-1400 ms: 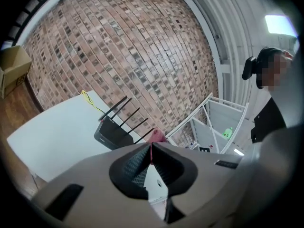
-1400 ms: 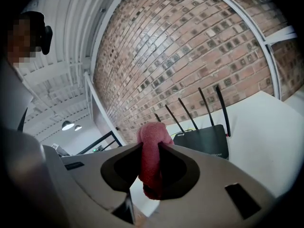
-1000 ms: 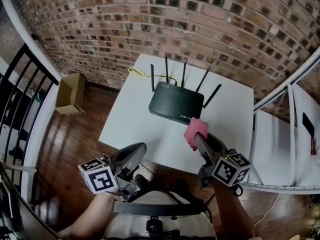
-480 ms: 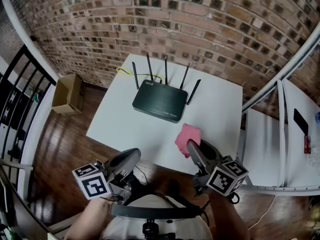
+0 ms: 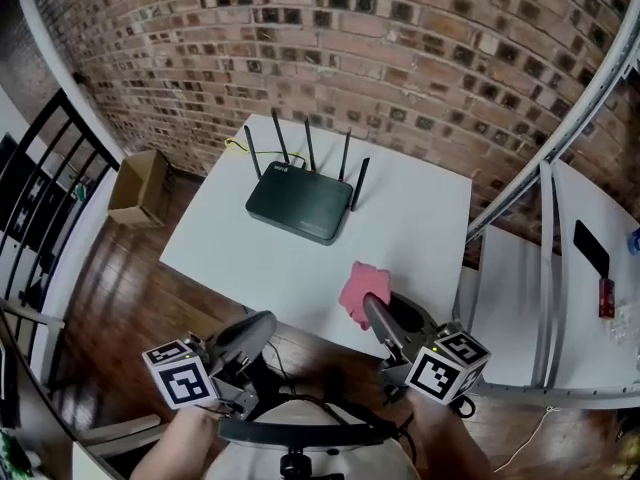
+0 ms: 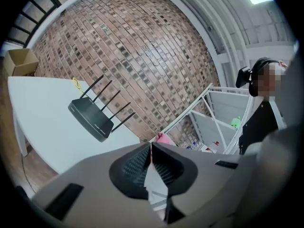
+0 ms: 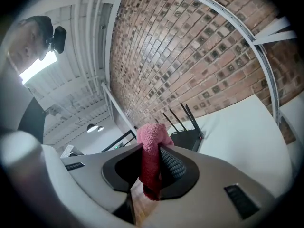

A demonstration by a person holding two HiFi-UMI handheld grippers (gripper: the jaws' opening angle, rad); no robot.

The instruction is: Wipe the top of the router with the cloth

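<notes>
The black router [image 5: 300,206] with several upright antennas stands at the far left of the white table [image 5: 420,218]. My right gripper [image 5: 367,301] hangs over the table's near edge, shut on a pink cloth [image 5: 359,286] that sticks up from its tips, well short of the router. In the right gripper view the cloth [image 7: 153,133] is pinched in the right gripper [image 7: 149,152], with the router [image 7: 186,139] beyond. My left gripper [image 5: 262,324] is shut and empty, off the table's near side. The left gripper [image 6: 151,146] view shows the router [image 6: 90,120] far ahead.
A brick wall [image 5: 400,58] backs the table. A cardboard box [image 5: 140,188] sits on the wood floor at left, beside a black railing [image 5: 40,198]. A white metal rack [image 5: 545,298] stands at right. A yellow cable [image 5: 237,146] trails behind the router.
Both grippers have drawn back from the router toward the table's near edge. The pink cloth, close to the router's front corner before, is now well away from it.
</notes>
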